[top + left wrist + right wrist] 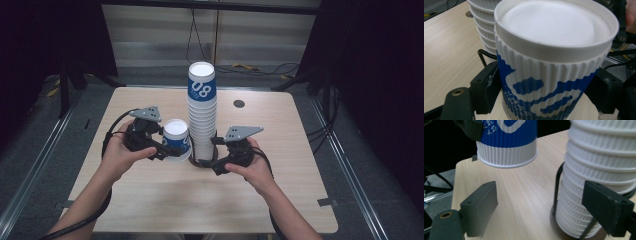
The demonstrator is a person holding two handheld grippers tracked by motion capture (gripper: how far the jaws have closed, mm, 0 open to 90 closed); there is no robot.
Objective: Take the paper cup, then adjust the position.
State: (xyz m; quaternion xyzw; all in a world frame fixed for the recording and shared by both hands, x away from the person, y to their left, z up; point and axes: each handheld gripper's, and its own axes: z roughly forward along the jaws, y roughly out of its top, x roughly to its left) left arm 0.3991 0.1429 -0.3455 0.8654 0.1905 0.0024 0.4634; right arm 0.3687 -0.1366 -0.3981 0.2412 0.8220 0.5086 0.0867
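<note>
The left hand-held gripper [167, 148] is clamped on a single inverted blue-and-white paper cup [177, 140], one black jaw on each ribbed side, as the left gripper view confirms. The cup [507, 143] hangs just clear of the bench [150, 200], immediately left of the tall stack of inverted cups [202, 112], which stands in a black wire holder [206, 162] near the bench centre. The right hand-held gripper [212, 165] sits at the foot of that stack with jaws wide apart, holding nothing; in the right gripper view one jaw stands near the lowest cups and the holder's wire. Risks, as judged: the thin ribbed wall may buckle or slip if squeezed unevenly; the carried cup, being so close, could clip the stack and topple it; the open right jaw could snag the wire holder and shift the stack's base.
</note>
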